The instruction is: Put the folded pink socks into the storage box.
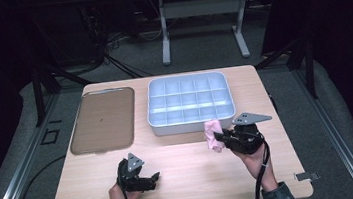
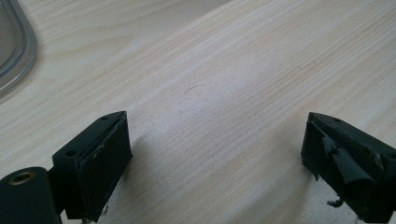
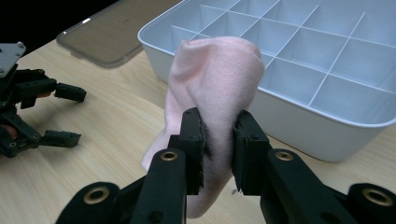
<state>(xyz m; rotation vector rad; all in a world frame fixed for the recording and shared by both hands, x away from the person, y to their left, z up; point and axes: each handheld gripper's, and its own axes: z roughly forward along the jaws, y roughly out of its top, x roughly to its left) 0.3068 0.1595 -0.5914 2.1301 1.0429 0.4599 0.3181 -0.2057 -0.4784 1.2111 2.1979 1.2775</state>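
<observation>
A pale pink sock [image 1: 213, 135] [image 3: 210, 88] hangs folded above the table, just in front of the white divided bin [image 1: 154, 124] [image 3: 299, 126]. My right gripper [image 1: 224, 137] [image 3: 218, 135] is shut on the sock, its jaws pinching the cloth from both sides. Near the table's front left my left gripper [image 1: 154, 178] [image 2: 215, 158] rests low over bare wood, its jaws wide apart with nothing between them. It also appears at the left of the right gripper view [image 3: 65, 114].
A translucent brown lid [image 1: 102, 120] [image 3: 112, 37] [image 2: 14, 51] lies flat left of the bin. The bin's compartments look empty. Bare wood lies between the two grippers. Beyond the table stand a grey floor, cables and a second table's legs [image 1: 164, 35].
</observation>
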